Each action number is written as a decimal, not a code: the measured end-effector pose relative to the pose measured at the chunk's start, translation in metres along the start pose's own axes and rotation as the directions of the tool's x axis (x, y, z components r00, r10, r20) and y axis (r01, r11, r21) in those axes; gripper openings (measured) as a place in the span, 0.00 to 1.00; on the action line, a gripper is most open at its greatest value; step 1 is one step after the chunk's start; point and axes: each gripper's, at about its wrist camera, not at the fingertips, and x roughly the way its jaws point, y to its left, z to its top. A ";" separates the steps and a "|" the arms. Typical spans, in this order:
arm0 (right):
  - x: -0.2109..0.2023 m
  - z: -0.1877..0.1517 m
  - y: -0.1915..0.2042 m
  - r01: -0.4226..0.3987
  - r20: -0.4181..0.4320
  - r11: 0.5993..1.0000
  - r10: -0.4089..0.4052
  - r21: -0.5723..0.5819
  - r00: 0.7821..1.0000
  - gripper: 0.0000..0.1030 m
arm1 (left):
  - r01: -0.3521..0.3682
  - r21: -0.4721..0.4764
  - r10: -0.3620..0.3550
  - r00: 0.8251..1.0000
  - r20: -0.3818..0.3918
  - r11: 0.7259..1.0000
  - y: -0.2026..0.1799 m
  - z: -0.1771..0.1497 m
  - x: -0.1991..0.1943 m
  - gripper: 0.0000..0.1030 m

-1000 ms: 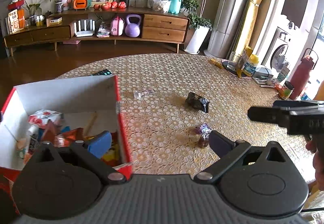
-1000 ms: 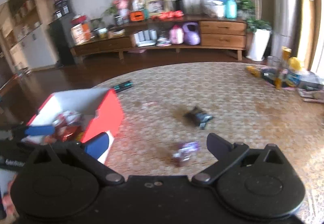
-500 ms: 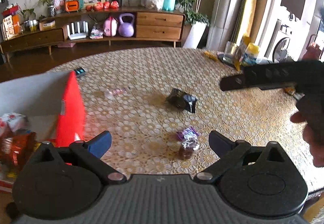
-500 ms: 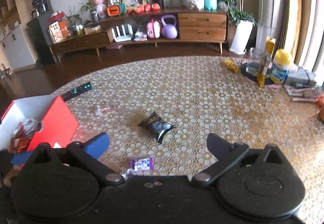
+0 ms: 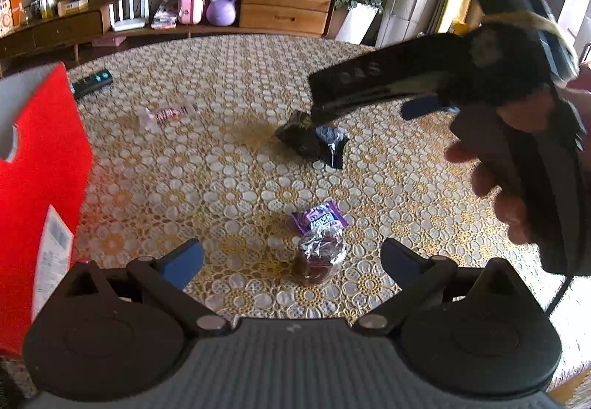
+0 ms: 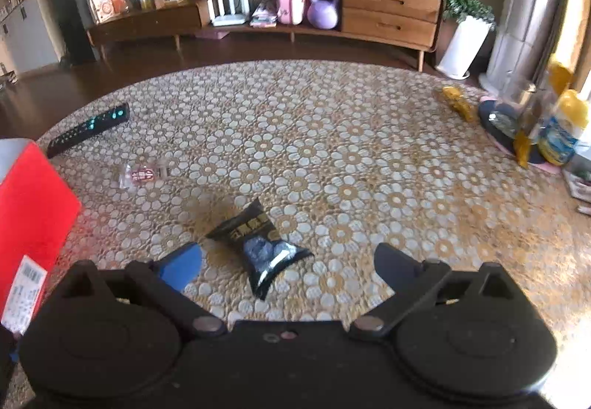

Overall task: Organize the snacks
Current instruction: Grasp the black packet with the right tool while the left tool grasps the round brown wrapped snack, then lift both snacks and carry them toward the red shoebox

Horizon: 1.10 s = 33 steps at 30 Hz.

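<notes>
Tabletop (image 6: 369, 157): round, covered by a cloth of white and gold flowers.

Red box (image 5: 40, 165): at the left edge of the tabletop, white inside; only its outer wall and a white label show in either view.

Black snack packet (image 6: 258, 242): lies flat near the middle of the tabletop, tilted, one corner toward the camera. In the right wrist view it sits between the two fingers of the right hand-held gripper (image 6: 288, 265), nearer the blue-padded left finger, with no pad pressing on it.

Right hand-held gripper: jaws spread wide, having just narrowed a little, with the packet between them but not clamped. In the left wrist view its black body hangs over the packet, held by the person's hand (image 5: 509, 165).

Purple-wrapped sweet (image 5: 319, 220): on the cloth nearer the person than the black packet, touching a brown sweet in clear foil (image 5: 319, 254).

Left hand-held gripper (image 5: 291, 261): jaws wide apart, nothing held; both sweets lie between its fingers, clear of the pads.

Small clear-wrapped sweet (image 6: 142, 174): with a red and white centre, lying alone between the box and the far edge of the tabletop.

Remote control (image 6: 88, 130): black, at the far left rim of the tabletop.

Yellow bottles and a glass (image 6: 554, 124): grouped on a dark mat at the right rim.

Wooden sideboard (image 6: 388, 13): against the far wall, with a purple kettlebell (image 6: 322, 6) on its lower shelf.
</notes>
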 end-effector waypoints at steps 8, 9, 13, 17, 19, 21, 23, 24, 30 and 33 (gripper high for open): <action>0.038 0.009 0.012 -0.007 -0.032 0.997 0.004 -0.077 0.999 0.74 | 0.020 0.044 -0.019 1.000 -0.003 0.999 -0.010 -0.004 0.020 0.97; 0.039 0.010 0.014 -0.012 -0.034 0.996 0.009 -0.089 0.999 0.73 | 0.018 0.048 -0.018 1.000 -0.002 0.999 -0.010 -0.004 0.022 0.94; 0.048 0.009 0.020 -0.034 -0.041 0.994 0.029 -0.105 0.999 0.67 | 0.039 0.049 -0.037 0.999 -0.034 0.998 -0.012 -0.004 0.031 0.69; 0.053 0.005 0.021 -0.033 -0.051 0.994 0.028 -0.107 0.998 0.51 | 0.044 0.064 -0.042 0.999 -0.019 0.997 -0.013 -0.006 0.031 0.52; 0.054 0.003 0.021 -0.034 -0.048 0.994 0.029 -0.106 0.998 0.43 | 0.053 0.061 -0.052 0.998 -0.019 0.997 -0.012 -0.006 0.030 0.41; 0.051 0.002 0.019 -0.032 -0.040 0.994 0.028 -0.103 0.999 0.36 | 0.061 0.056 -0.060 0.998 -0.020 0.997 -0.011 -0.006 0.029 0.35; 0.049 0.001 0.018 -0.033 -0.037 0.995 0.030 -0.093 0.999 0.32 | 0.069 0.051 -0.068 0.997 -0.019 0.996 -0.010 -0.006 0.028 0.33; 0.048 0.000 0.018 -0.032 -0.035 0.996 0.029 -0.088 0.999 0.32 | 0.074 0.050 -0.073 0.997 -0.019 0.996 -0.010 -0.006 0.028 0.33; 0.036 -0.009 0.016 -0.032 -0.027 0.998 0.031 -0.059 0.999 0.30 | 0.093 0.049 -0.092 0.996 -0.020 0.995 -0.008 -0.007 0.022 0.32; 0.025 -0.016 0.015 -0.036 -0.026 0.998 0.035 -0.052 0.999 0.30 | 0.082 0.043 -0.081 0.996 -0.026 0.996 -0.005 -0.008 0.018 0.32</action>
